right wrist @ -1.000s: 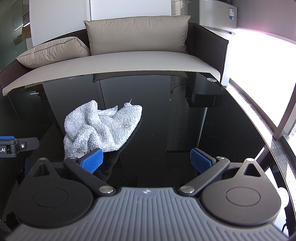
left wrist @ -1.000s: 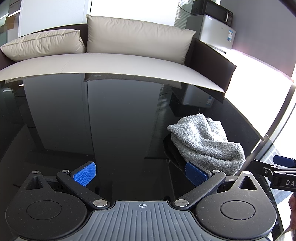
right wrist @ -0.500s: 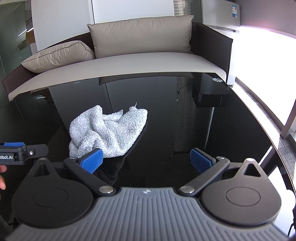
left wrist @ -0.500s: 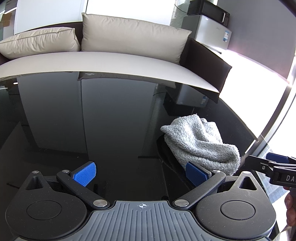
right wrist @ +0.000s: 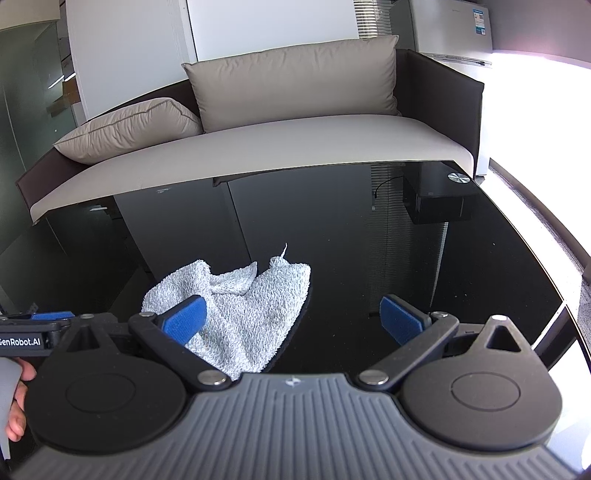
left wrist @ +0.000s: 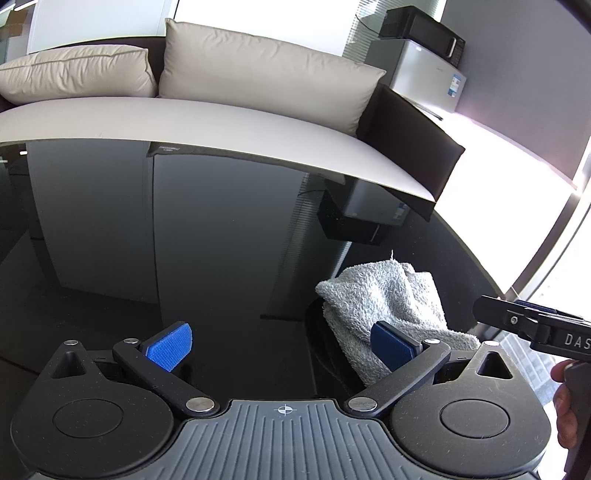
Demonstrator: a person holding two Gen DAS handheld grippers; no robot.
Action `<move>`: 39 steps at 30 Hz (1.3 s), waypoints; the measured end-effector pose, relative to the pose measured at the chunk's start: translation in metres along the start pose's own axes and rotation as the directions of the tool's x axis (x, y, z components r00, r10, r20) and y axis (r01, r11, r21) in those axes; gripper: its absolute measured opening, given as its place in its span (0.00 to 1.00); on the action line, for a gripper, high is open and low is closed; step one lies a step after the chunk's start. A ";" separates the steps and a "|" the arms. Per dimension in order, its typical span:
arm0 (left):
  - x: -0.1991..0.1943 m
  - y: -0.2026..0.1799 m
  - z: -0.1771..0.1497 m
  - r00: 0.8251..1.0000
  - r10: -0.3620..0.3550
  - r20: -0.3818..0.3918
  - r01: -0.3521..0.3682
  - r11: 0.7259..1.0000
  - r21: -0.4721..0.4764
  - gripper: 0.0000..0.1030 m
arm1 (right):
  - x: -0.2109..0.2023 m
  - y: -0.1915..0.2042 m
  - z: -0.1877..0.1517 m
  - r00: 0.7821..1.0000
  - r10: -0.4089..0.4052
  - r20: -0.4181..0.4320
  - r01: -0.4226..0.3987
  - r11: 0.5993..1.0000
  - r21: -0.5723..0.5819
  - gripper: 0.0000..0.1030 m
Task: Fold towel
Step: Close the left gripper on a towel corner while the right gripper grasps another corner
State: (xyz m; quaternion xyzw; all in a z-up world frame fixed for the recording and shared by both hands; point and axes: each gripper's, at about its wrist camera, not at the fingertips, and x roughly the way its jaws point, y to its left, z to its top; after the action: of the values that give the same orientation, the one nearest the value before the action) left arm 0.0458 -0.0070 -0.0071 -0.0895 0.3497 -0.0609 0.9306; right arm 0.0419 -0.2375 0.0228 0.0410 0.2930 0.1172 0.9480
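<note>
Both tongs, left (left wrist: 282,345) and right (right wrist: 293,319), gape wide, empty, beside the crumpled towel (right wrist: 247,306).

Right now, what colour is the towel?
Light grey, fluffy towel; the right wrist view shows it best.

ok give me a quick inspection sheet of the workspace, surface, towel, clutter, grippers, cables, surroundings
Surface: glossy black table, reflecting the room.
Job's things: grey towel lying crumpled in a heap, not yet folded.
Clutter: nothing seen on the table besides the towel.
Grippers: left gripper open, its right pad in front of the towel; right gripper open, its left pad in front of the towel; neither holds anything.
Cables: nothing seen on the table; only a reflected cord near the far right.
Surroundings: sofa with beige cushions behind the table, white fridge with a black microwave on top, bright window at right.
</note>
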 end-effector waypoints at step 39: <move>0.048 -0.052 0.007 0.995 -0.099 -0.017 0.101 0.981 0.169 0.12 | 0.065 0.002 0.011 0.995 0.029 -0.091 -0.035 0.997 -0.061 0.04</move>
State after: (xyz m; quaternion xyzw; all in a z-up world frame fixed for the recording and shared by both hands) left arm 0.0842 -0.0657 -0.0217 -0.0273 0.3421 -0.1374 0.9292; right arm 0.0996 -0.2201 -0.0032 0.0105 0.3310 0.1434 0.9326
